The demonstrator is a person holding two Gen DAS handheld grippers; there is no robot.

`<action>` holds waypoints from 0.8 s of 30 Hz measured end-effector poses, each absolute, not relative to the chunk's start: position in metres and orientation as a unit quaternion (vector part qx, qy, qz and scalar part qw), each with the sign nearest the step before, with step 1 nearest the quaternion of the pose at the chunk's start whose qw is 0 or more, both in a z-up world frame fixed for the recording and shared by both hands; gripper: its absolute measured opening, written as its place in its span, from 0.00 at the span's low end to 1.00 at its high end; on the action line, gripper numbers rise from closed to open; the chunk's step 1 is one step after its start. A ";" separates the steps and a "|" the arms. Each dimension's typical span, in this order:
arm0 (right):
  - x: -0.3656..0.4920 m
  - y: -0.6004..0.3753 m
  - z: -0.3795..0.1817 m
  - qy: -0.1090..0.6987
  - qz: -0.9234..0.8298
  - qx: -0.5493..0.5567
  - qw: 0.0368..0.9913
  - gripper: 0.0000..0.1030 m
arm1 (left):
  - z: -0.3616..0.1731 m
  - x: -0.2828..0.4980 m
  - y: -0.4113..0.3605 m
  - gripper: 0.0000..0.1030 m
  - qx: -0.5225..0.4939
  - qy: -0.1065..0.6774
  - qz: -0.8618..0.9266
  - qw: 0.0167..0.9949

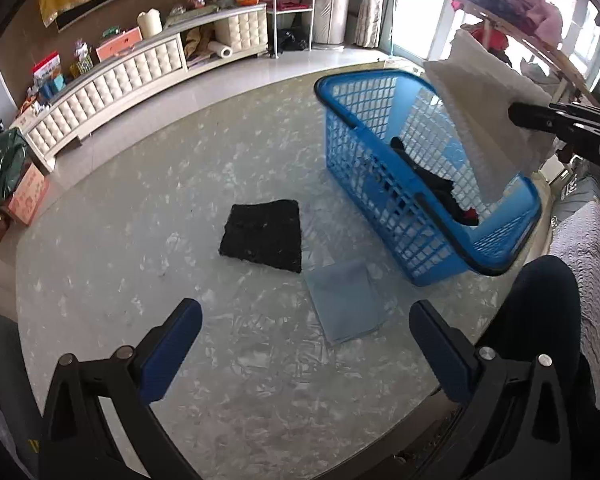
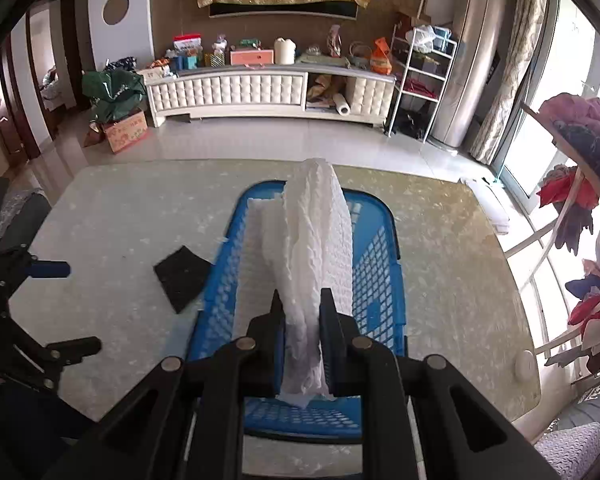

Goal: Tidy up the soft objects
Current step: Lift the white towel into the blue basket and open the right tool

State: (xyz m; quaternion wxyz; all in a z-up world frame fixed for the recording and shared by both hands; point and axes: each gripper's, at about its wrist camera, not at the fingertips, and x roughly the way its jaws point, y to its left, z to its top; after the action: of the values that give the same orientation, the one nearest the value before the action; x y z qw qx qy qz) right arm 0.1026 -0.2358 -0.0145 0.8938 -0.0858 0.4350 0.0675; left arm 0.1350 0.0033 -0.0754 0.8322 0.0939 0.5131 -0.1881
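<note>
Right hand-held gripper (image 2: pixel 300 308) is clamping a white textured cloth (image 2: pixel 316 240), jaws pinched on its bunched lower end; the cloth is hanging over the blue basket (image 2: pixel 380 280), not yet inside. Left hand-held gripper (image 1: pixel 304 344) is hovering wide open above the counter (image 1: pixel 120 260), holding nothing. Just ahead of it a pale blue folded cloth (image 1: pixel 344 300) is lying flat on the counter, and beyond that a black folded cloth (image 1: pixel 264 236), both outside the basket. Dark items are already sitting in the basket bottom.

Step in hand, as judged: depositing the white cloth. Next move is calling for lowering it into the basket and parting the jaws; the two cloths on the counter are still awaiting collection.
</note>
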 end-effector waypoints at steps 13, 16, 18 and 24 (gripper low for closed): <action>0.134 -0.249 -0.058 0.489 0.054 -0.084 0.866 0.13 | -0.124 0.163 -0.010 1.00 0.090 0.556 -0.194 0.803; 0.140 -0.250 -0.068 0.503 0.053 -0.084 0.858 0.13 | -0.137 0.167 -0.015 1.00 0.092 0.562 -0.204 0.796; 0.144 -0.253 -0.072 0.511 0.050 -0.086 0.854 0.13 | -0.145 0.168 -0.018 1.00 0.095 0.567 -0.209 0.791; 0.153 -0.254 -0.078 0.541 0.052 -0.094 0.834 0.14 | -0.172 0.175 -0.026 1.00 0.103 0.585 -0.215 0.775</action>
State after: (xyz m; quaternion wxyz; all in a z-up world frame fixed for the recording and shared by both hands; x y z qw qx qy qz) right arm 0.1529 -0.2536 -0.0785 0.8343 -0.0940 0.5408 0.0521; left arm 0.1753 -0.0261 -0.1722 0.7749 0.1032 0.5855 -0.2147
